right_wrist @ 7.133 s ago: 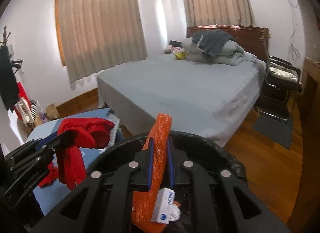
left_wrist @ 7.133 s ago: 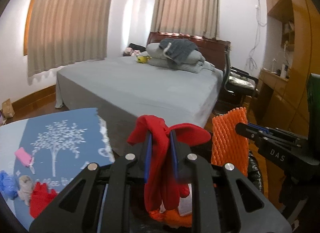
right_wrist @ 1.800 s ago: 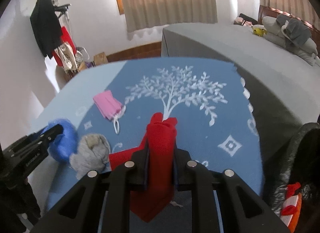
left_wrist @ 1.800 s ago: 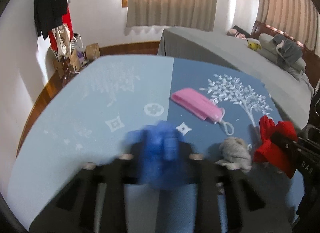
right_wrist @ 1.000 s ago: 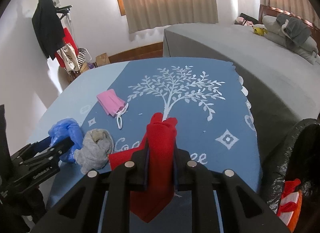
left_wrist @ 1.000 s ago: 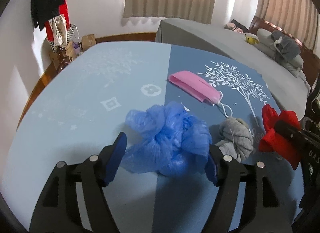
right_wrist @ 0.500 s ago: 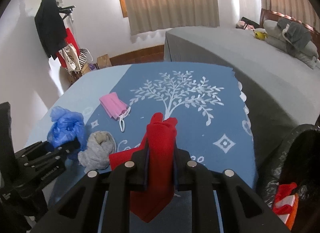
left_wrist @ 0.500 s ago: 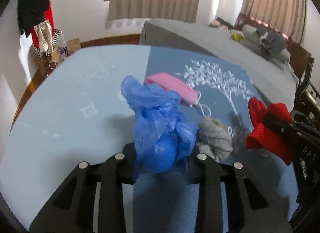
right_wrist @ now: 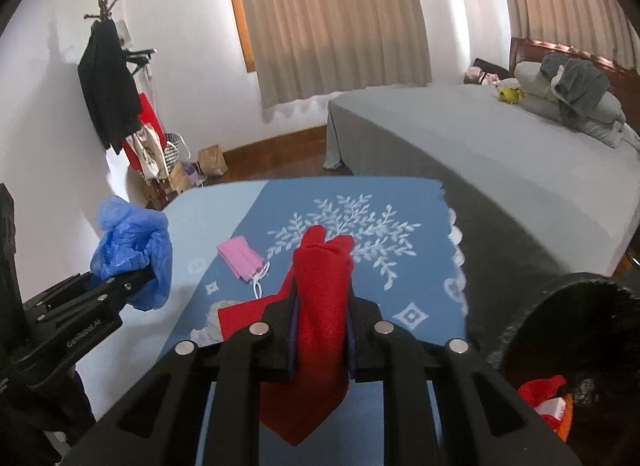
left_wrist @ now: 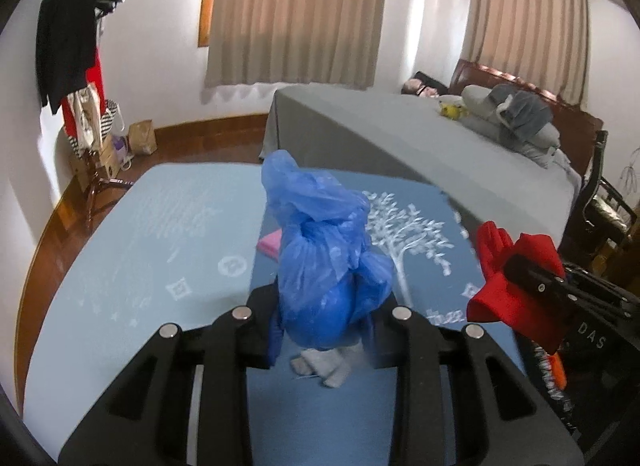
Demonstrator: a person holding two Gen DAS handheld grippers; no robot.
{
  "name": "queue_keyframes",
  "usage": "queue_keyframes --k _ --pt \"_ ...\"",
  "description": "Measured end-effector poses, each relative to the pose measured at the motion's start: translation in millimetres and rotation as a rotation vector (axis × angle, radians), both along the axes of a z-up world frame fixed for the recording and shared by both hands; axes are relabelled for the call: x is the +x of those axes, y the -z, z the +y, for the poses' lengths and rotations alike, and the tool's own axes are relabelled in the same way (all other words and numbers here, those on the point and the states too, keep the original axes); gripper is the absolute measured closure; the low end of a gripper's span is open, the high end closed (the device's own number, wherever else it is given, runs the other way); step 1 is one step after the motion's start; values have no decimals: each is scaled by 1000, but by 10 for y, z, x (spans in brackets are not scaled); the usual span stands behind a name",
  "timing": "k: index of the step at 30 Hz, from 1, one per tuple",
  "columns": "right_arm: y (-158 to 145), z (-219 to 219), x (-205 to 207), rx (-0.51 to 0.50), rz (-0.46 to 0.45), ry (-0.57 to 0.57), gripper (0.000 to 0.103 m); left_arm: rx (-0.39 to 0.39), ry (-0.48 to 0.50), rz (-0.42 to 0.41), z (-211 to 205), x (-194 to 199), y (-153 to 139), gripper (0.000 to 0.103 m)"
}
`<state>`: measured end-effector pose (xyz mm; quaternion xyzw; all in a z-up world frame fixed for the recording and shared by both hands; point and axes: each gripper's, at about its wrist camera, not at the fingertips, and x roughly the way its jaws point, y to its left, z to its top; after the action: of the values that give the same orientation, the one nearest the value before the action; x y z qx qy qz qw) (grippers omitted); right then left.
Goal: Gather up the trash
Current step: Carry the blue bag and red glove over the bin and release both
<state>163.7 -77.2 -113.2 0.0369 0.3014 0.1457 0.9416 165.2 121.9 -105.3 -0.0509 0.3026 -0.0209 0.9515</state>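
My left gripper [left_wrist: 322, 326] is clamped on a crumpled blue plastic bag [left_wrist: 324, 258], thin, wrinkly, glossy, bunched into a tall lump sticking up past the fingers, off the table. My right gripper [right_wrist: 320, 330] is squeezed narrow on a folded red cloth [right_wrist: 322, 278], soft felt-like fabric, rounded top, pointed corner hanging below the jaws, also lifted clear. Still on the table: a pink face mask [right_wrist: 240, 258] with white ear loop, flat and pleated, and a gray wadded rag [left_wrist: 324, 362], mostly hidden under my left gripper. Table [left_wrist: 120, 250] is covered by a cloth, light blue on one half, darker blue on the other, with a white tree print [right_wrist: 344, 225] and small white diamond motifs. Black trash bag [right_wrist: 560, 306] at right edge, crinkly rim, red and orange scraps inside. Room: gray-sheeted bed [right_wrist: 480, 137] with pillows, beige curtains [right_wrist: 332, 21], white walls, wood floor, coat rack [right_wrist: 108, 77] with dark clothing.
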Motion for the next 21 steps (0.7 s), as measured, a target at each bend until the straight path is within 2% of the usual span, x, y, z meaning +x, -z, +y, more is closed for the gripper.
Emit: queue_keyframes --k 11,21 --pt "-392 -507 -342 10 -71 72 85 -15 104 -65 -577 -225 -381 74" --pt "-531 -953 -571 6 -96 154 85 -10 218 -101 -1142 -412 -554 74"
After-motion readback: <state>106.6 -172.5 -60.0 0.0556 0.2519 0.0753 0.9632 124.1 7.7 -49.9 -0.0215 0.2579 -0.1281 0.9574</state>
